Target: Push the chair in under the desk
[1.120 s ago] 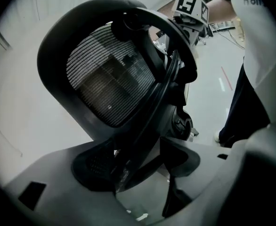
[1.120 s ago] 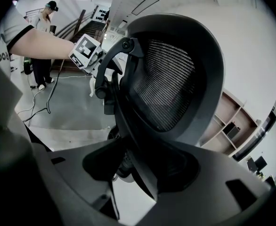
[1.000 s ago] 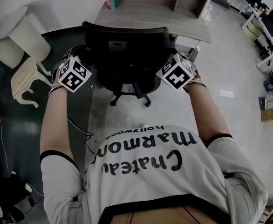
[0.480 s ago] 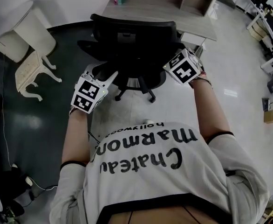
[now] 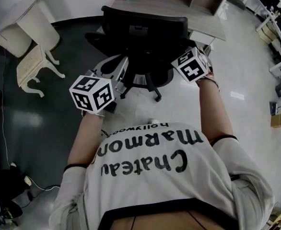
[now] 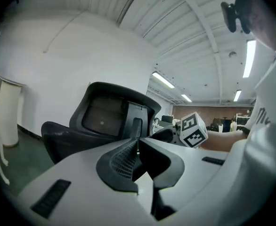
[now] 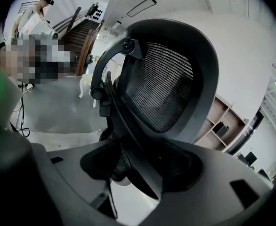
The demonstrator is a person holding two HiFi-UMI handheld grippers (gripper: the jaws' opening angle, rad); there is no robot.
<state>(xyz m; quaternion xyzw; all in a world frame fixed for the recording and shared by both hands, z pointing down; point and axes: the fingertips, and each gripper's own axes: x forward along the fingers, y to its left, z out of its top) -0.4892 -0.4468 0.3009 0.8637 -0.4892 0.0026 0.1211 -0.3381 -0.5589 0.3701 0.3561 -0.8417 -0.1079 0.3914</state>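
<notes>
Chair [image 5: 145,32] beyond "Chateau" shirt [image 5: 179,190]

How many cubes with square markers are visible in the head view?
2. One cube is at the left, near the black chair's base; the other cube is at the chair's right side. None seems hidden.

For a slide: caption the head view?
Chair at the desk: right gripper, jaws just opened further around the backrest; left gripper shut, apart.
</notes>
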